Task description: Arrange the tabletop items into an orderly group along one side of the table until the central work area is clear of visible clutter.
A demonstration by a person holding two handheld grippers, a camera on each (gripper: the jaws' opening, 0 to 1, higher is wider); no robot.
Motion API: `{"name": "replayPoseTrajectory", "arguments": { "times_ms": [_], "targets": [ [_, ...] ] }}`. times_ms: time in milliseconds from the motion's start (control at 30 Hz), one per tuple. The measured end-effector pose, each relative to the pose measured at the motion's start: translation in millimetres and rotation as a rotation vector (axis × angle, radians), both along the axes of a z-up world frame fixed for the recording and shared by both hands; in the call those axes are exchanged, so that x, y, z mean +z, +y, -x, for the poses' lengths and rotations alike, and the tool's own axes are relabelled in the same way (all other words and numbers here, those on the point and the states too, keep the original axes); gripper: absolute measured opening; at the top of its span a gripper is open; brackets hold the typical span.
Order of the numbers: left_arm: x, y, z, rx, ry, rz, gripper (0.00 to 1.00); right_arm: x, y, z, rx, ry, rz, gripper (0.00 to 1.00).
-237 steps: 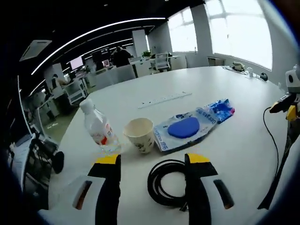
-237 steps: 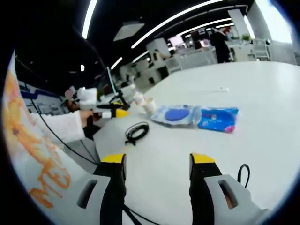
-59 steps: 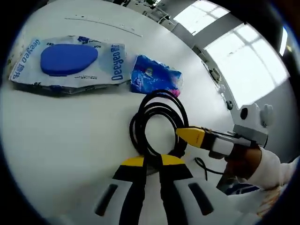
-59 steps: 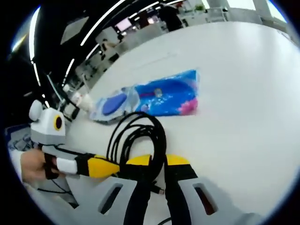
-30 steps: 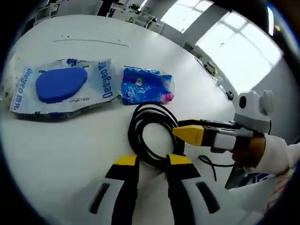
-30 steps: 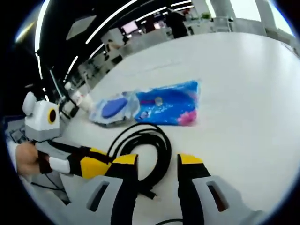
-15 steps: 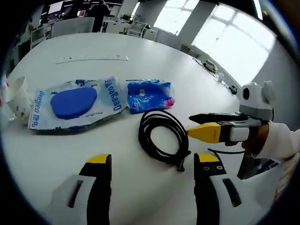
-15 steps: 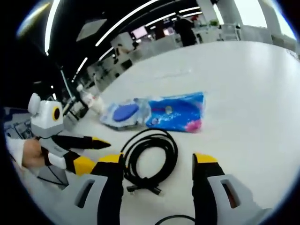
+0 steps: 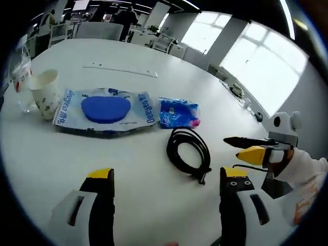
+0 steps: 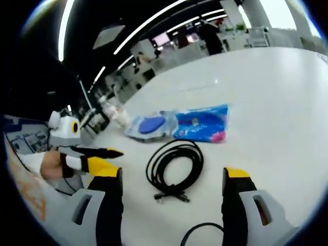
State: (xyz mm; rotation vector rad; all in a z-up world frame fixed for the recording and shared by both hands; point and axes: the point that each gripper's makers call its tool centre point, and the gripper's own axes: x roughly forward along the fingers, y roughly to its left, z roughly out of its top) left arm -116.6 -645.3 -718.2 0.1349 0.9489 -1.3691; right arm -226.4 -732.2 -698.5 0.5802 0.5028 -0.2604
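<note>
Tabletop inventory, near to far.

1. Left gripper (image 9: 164, 177): jaws spread wide, nothing between, yellow-tipped, held above the white table (image 9: 128, 169). In the right gripper view it enters from the left (image 10: 115, 152), held by a hand (image 10: 48, 165).
2. Right gripper (image 10: 174, 177): jaws wide apart, empty, above table. In the left gripper view it comes in from the right (image 9: 237, 144), jaws parted, with hand (image 9: 289, 163) and white sleeve behind.
3. Black cable coil (image 9: 189, 152): lies flat on table just past both grippers' tips, not touched by either; plug end points toward the near edge. Right gripper view: coil (image 10: 174, 166) between the two jaw tips, further out.
4. Blue tissue pack (image 9: 178, 113): just beyond coil, close but apart. Right gripper view (image 10: 202, 124).
5. Clear packet w/ blue oval item inside (image 9: 105, 110): beside tissue pack, ends nearly touching. Right gripper view (image 10: 151, 125).
6. Paper cup (image 9: 45, 94): upright, next to packet's far end.
7. Water bottle (image 9: 20, 77): upright, just behind cup, partly cut by view edge.
8. White power strip (image 9: 120, 70): mid-table, well apart from the row.
9. Background: office desks, chairs, windows, a person standing (image 9: 123, 18).
</note>
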Motion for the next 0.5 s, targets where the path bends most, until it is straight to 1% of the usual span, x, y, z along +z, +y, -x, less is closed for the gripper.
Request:
{"name": "replayPoseTrajectory", "arguments": {
  "times_ms": [100, 133, 167, 200, 233, 400, 433, 467, 500],
  "targets": [
    [3.4, 4.5, -4.2, 0.008, -0.007, 0.016, 0.85, 2.4, 4.1, 1.6, 0.006, -0.006, -0.004, 0.8],
    [7.0, 5.4, -7.9, 0.026, -0.001, 0.043, 0.86, 2.1, 5.9, 1.8, 0.011, -0.005, -0.005, 0.8],
    [8.3, 6.9, -10.1, 0.039, 0.012, 0.055, 0.86, 1.1, 7.2, 2.4, 0.016, -0.003, -0.003, 0.8],
    [9.9, 9.9, -13.5, 0.063, 0.04, 0.072, 0.86, 0.7, 8.6, 2.8, 0.021, -0.001, -0.001, 0.8],
    [9.9, 13.0, -16.3, 0.067, 0.042, 0.076, 0.87, 0.3, 10.5, 3.4, 0.027, 0.001, 0.0, 0.8],
    [13.0, 38.1, -42.5, 0.082, -0.02, 0.07, 0.89, 6.8, 15.4, 6.3, 0.033, -0.008, -0.001, 0.81],
    [15.0, 45.4, -52.3, 0.092, -0.035, 0.073, 0.89, 8.2, 15.6, 7.7, 0.036, -0.008, 0.003, 0.81],
    [16.6, 50.2, -58.3, 0.101, -0.039, 0.074, 0.9, 8.6, 15.4, 8.8, 0.036, -0.006, 0.005, 0.81],
    [19.5, 58.0, -68.5, 0.118, -0.044, 0.08, 0.9, 9.1, 14.9, 10.9, 0.037, -0.002, 0.006, 0.81]
  ]
}}
